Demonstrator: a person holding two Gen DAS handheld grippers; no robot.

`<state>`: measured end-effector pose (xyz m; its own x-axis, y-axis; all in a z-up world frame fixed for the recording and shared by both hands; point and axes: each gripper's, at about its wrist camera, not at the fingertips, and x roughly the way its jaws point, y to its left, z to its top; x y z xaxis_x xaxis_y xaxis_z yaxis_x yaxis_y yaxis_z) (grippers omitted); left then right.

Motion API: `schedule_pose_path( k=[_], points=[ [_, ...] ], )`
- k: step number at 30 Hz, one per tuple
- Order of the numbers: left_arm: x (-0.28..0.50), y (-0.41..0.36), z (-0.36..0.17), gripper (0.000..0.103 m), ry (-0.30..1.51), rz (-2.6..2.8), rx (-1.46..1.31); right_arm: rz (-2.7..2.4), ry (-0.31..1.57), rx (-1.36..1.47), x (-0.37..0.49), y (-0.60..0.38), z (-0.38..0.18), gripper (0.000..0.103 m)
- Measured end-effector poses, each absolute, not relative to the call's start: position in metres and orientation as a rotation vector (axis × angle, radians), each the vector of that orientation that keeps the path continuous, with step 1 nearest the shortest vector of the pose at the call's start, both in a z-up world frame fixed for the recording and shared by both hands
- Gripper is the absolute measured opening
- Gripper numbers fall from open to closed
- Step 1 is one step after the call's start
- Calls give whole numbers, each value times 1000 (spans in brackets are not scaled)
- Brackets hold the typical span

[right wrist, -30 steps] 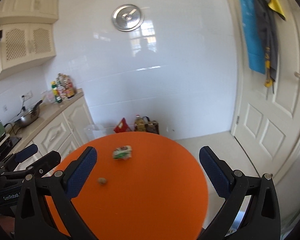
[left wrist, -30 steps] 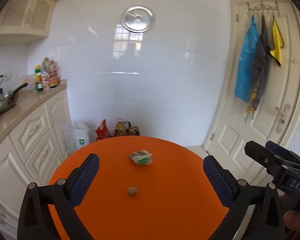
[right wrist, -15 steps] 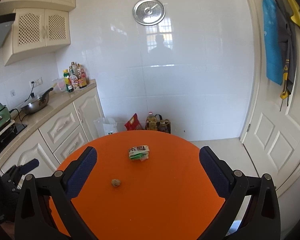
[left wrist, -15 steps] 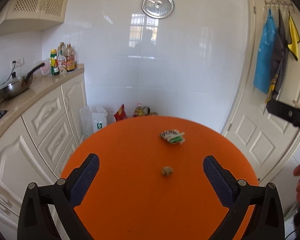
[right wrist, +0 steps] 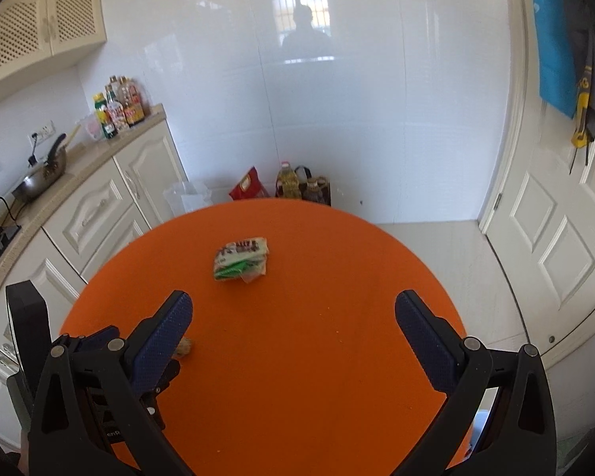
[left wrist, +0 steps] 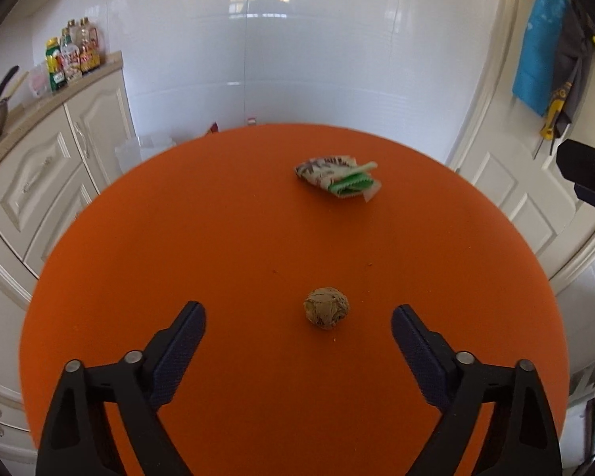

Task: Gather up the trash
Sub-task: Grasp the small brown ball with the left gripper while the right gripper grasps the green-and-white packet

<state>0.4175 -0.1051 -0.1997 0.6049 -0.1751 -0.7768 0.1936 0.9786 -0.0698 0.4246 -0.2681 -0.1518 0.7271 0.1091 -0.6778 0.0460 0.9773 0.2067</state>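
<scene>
A round orange table carries two pieces of trash. A small brown crumpled ball lies just ahead of my left gripper, which is open and empty, with the ball between the fingertip lines. A crumpled white and green wrapper lies farther back. In the right wrist view the wrapper sits ahead and left of my right gripper, which is open and empty above the table. The ball peeks out behind the right gripper's left finger.
White kitchen cabinets and a counter with a pan and bottles stand to the left. A white bin, a red bag and oil bottles sit on the floor behind the table. A white door is at the right.
Both grippers have moved forward and down over the table. The ball now sits close in front of the left gripper. The left gripper has come into the right wrist view at lower left.
</scene>
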Motion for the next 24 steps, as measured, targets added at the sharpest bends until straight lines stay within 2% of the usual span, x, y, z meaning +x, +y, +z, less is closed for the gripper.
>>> schedule_pose_path(
  k=[4,5,6,7,9,12,17,24],
  points=[
    [440,-128,-211,73,941,-211,41,37,800,231,443,-269,-172,103],
    [446,-133,-212,65,950,-211,44,39,804,232,446,-268,-175,103],
    [449,-138,-212,63,949,-210,49,41,810,231,449,-267,-178,103],
    [450,-145,-211,58,935,-216,56,43,814,229,452,-266,-180,103],
    [452,-152,-212,38,926,-222,65,50,824,227,462,-260,-184,103],
    [458,-163,-212,22,916,-248,60,62,839,217,475,-255,-192,103],
    [470,-175,-209,21,900,-258,29,96,891,188,507,-236,-211,103],
    [489,-152,-197,21,869,-202,-28,173,937,123,559,-192,-238,103]
  ],
)
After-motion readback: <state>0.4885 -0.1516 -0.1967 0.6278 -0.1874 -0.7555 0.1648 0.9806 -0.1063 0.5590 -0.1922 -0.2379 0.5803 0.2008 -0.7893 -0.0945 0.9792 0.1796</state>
